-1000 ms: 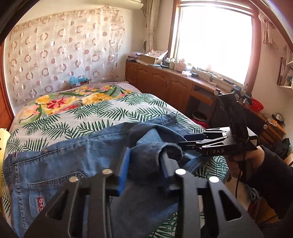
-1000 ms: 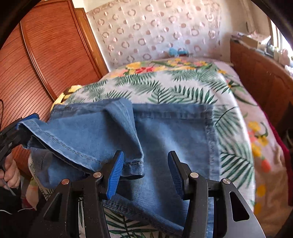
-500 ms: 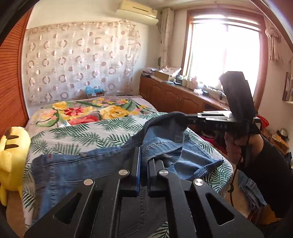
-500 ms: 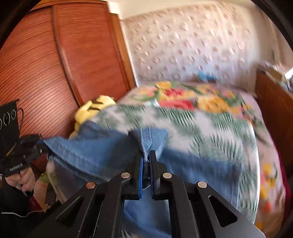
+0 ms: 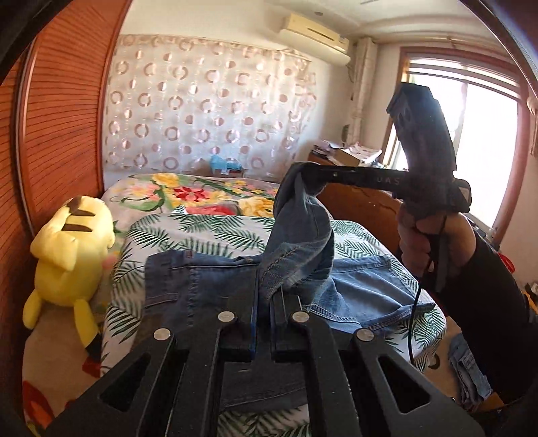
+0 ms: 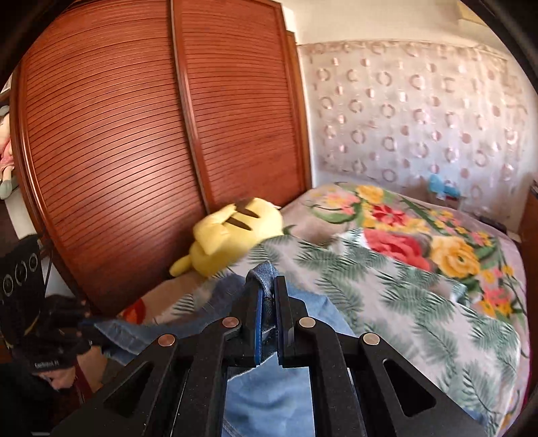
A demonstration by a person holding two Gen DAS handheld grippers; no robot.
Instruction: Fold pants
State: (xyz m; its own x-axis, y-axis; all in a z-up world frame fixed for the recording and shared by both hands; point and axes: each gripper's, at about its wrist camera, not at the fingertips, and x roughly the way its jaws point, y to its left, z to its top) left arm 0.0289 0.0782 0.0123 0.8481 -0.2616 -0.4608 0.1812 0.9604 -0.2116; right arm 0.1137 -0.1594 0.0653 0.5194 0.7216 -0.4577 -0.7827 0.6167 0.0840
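Across bed (image 5: pixel 208 232), jeans (image 5: pixel 201 282) lengthwise, hems gripper-pinched.

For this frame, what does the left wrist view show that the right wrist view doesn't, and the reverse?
Only the left wrist view shows the window, the air conditioner, the wooden cabinet and the right hand-held gripper from the side, lifting a jeans leg.

Only the right wrist view shows the whole louvred wardrobe doors and the left hand-held gripper at the bed's edge.

Both show the jeans, the yellow Pikachu plush, the floral bedspread, the circle-patterned curtain, and denim clamped between closed fingers.
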